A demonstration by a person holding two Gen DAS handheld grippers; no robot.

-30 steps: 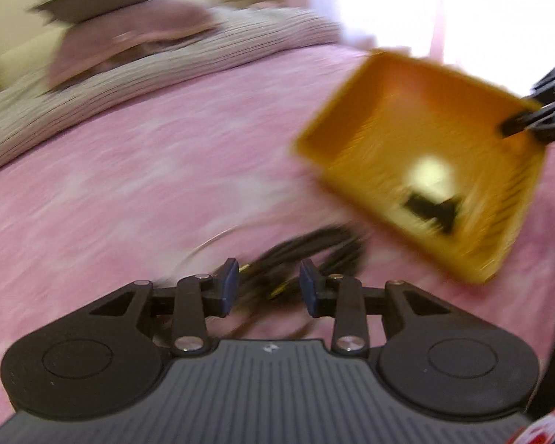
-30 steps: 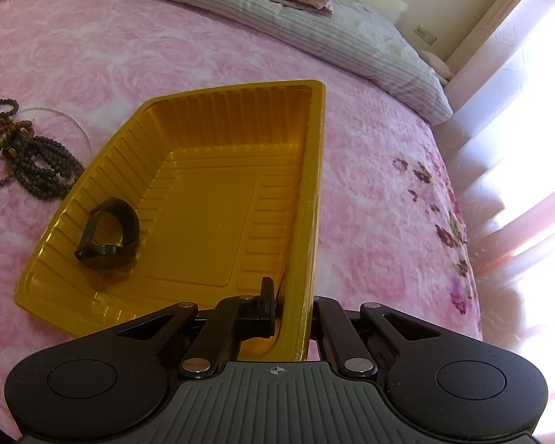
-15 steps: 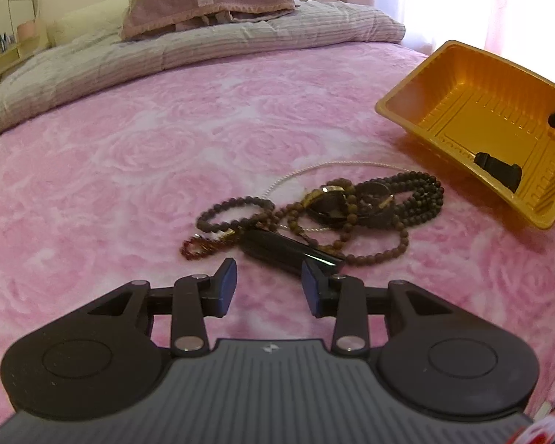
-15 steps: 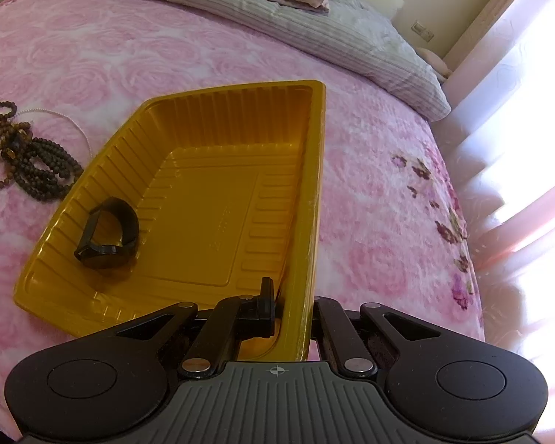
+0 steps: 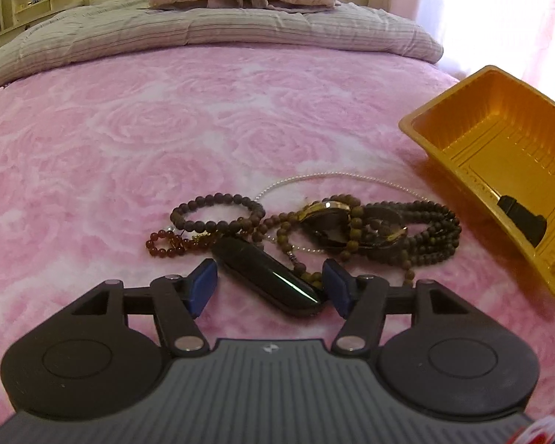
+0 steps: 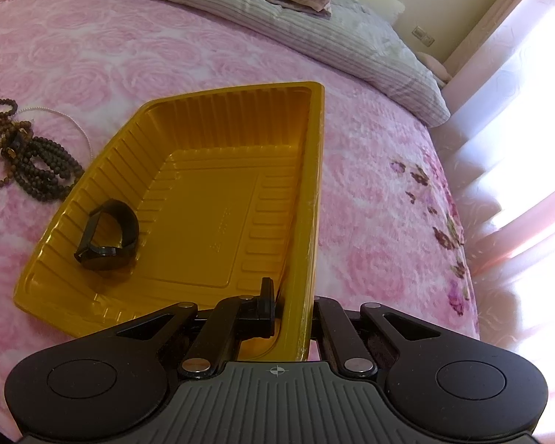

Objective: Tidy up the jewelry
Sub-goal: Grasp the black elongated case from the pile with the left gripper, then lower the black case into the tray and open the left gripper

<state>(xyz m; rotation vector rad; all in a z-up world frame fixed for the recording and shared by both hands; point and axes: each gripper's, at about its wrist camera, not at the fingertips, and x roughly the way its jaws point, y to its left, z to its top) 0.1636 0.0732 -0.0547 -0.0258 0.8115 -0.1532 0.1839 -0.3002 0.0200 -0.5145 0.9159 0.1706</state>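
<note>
Two claws in view. Left claw (image 5: pixel 270 283) is spread wide, low over the pink bed (image 5: pixel 129 140), w/ a glossy black bangle (image 5: pixel 266 275) lying between its blue pads (image 5: pixel 202 286), far end near the right pad. Bead strands (image 5: pixel 388 233) & a pearl chain (image 5: pixel 336 175) lie tangled just beyond. Right claw (image 6: pixel 290 309) is clamped on the yellow tray (image 6: pixel 312 185) rim; black watch (image 6: pixel 107 236) sits inside the tray.

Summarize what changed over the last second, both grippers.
Left gripper moved down to the jewelry pile and opened wider; its fingers now straddle the black bangle, not yet gripped. Right gripper stayed clamped on the yellow tray rim; black watch unmoved inside.
</note>
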